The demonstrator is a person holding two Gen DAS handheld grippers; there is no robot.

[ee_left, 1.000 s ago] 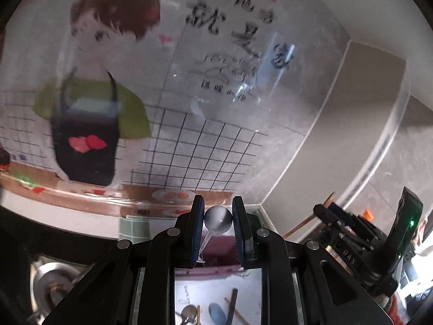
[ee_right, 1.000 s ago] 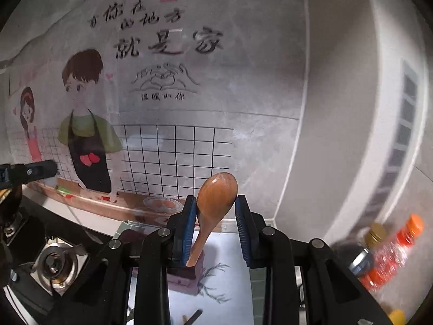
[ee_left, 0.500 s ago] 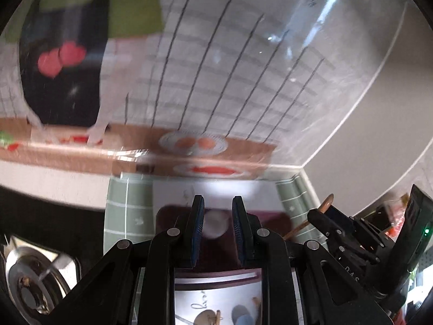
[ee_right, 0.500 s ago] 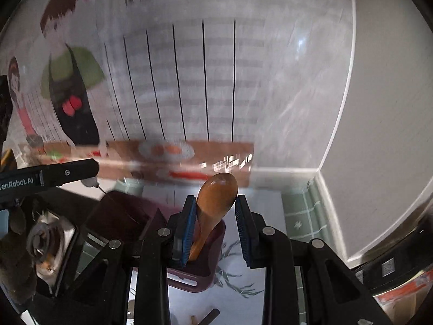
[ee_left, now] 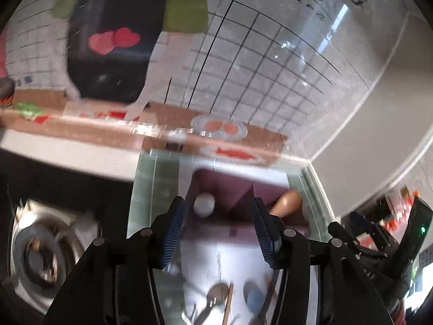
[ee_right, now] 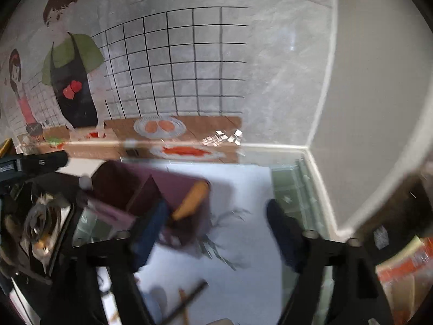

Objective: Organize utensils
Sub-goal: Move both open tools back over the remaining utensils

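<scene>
Left wrist view: the left gripper [ee_left: 217, 226], with black arms and blue ribbed pads, stands above a dark maroon, two-compartment plastic utensil holder [ee_left: 238, 189] on a white printed mat [ee_left: 235, 260] bordered by green glass counter [ee_left: 154, 189]. Its jaws have just been opening and now stand wide, pressing on nothing. The rounded silver end of a metal spoon [ee_left: 204, 204] rises from the holder's left compartment, just inside the left pad but apart from it. A brown wooden spoon [ee_left: 286, 203] leans in the right compartment, beyond the right pad. The holder sits close to the illustrated backsplash wall [ee_left: 243, 67], and the grey side wall [ee_left: 365, 140] closes the corner on the right; a steel burner [ee_left: 40, 254] bounds the left. Loose utensils [ee_left: 232, 300], blurred, lie on the mat nearer the camera. Right wrist view: the right gripper [ee_right: 216, 233] has likewise just been opening; its jaws are spread wide and empty, its left finger overlapping the holder's near edge. The wooden spoon rests tilted in the holder, up and left of the gap between the fingers. Bare mat lies open between holder and side wall. The left gripper's tip shows at the left edge.
</scene>
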